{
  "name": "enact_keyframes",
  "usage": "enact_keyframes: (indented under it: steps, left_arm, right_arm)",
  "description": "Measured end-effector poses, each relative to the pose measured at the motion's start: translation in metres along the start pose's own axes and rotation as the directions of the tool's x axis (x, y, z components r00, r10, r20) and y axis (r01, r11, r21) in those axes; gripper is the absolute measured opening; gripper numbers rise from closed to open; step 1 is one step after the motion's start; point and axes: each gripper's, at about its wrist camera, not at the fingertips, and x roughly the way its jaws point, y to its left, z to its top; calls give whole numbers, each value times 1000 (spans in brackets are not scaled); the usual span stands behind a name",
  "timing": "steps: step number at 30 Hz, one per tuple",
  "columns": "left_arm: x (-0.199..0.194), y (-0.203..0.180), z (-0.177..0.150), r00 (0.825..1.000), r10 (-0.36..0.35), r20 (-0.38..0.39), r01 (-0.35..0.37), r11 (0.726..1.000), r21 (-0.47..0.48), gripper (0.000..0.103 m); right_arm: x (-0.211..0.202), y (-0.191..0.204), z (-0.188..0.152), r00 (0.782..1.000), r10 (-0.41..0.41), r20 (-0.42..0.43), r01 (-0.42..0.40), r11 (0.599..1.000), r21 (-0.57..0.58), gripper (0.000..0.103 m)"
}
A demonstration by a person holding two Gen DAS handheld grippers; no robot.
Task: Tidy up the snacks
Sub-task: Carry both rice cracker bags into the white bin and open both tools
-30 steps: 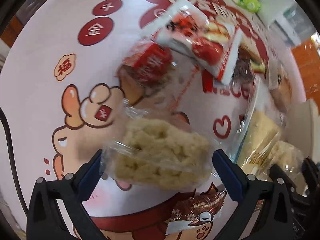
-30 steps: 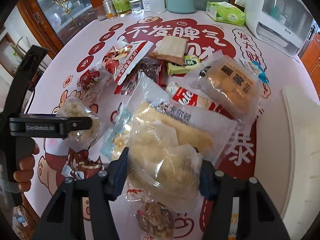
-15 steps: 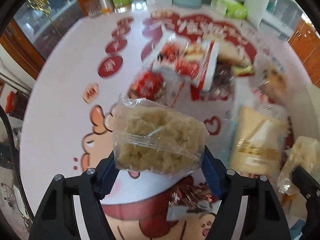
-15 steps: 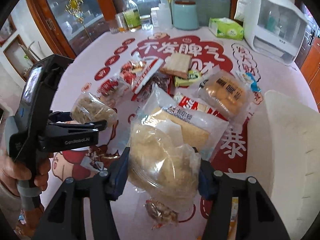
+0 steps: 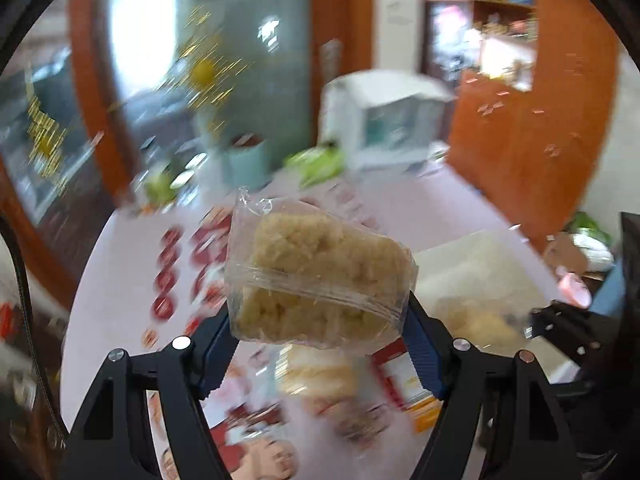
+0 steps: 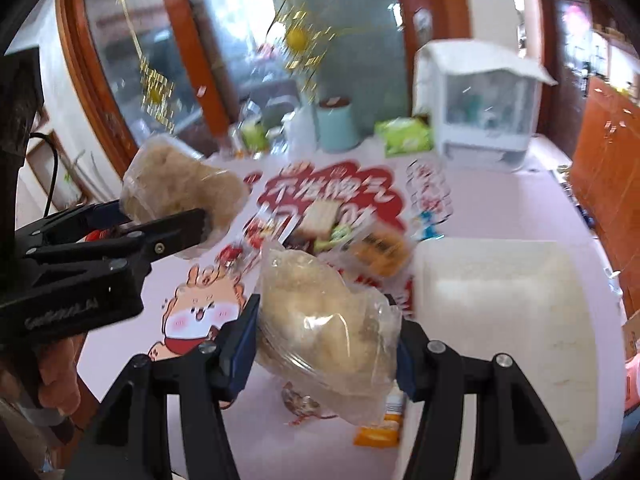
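right tongs (image 6: 326, 338) pinch a clear-wrapped cake (image 6: 320, 320) off the worktop (image 6: 500, 196); the white bin (image 6: 504, 304) lies just to their right, nearer this hand. left tongs (image 5: 320, 316) pinch a second cake (image 5: 320, 280) aloft, farther from the bin. loose snacks (image 6: 340, 232) lie beyond.

Light: bright daylight from the far glass cabinet doors (image 5: 208, 60).
Blur: motion-smeared background in both views.
Edges: fisheye bending, black corners.
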Motion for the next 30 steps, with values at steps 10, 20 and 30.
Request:
enact_keyframes:
  steps: [10, 20, 30]
  left_arm:
    - [45, -134, 19, 989, -138, -47, 143, 980, 138, 75]
    - [106, -202, -7, 953, -129, -274, 179, 970, 165, 103]
    - [101, -184, -9, 957, -84, -280, 125, 983, 134, 103]
  right_arm:
    - [-71, -91, -28, 973, -230, 24, 226, 967, 114, 59]
    - [-78, -164, -68, 946, -309, -99, 323, 922, 211, 62]
    - [-73, -173, -63, 956, -275, -98, 291, 927, 238, 68]
